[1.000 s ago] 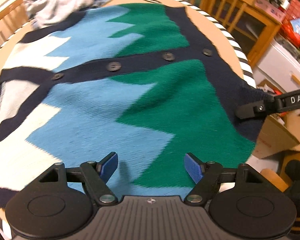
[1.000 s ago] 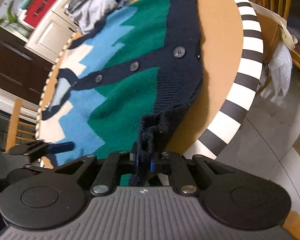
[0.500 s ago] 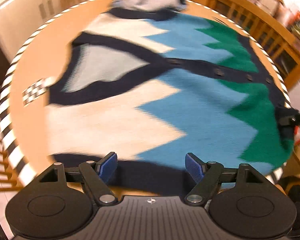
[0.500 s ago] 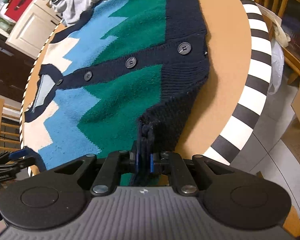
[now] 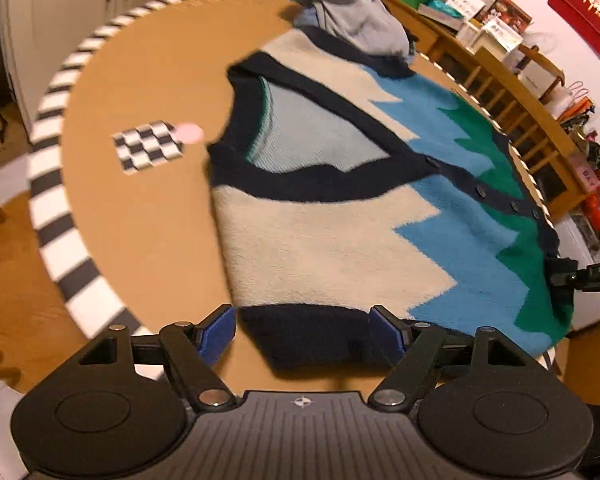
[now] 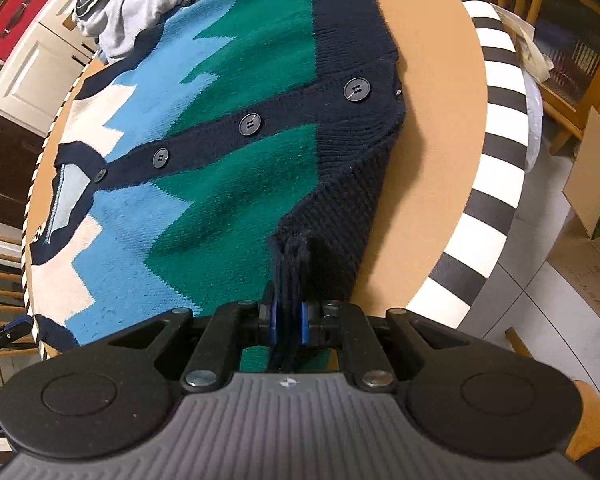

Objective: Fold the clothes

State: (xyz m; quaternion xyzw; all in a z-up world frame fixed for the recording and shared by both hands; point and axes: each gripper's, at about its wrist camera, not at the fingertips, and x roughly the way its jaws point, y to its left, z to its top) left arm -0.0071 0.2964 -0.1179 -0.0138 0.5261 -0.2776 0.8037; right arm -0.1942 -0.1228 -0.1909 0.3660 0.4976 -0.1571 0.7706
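Knitted cardigan lies flat across the round table, filling mid-frame; long axis runs neckline upper left to hem lower right. Your right gripper is clamped on the hem corner. Bring the left gripper, jaws apart, squarely onto the navy armhole edge.

Black left gripper and right gripper: blue pads, silver screws, round side discs, ribbed grey housing, small cross mark.

Cardigan hem corner hidden inside right gripper
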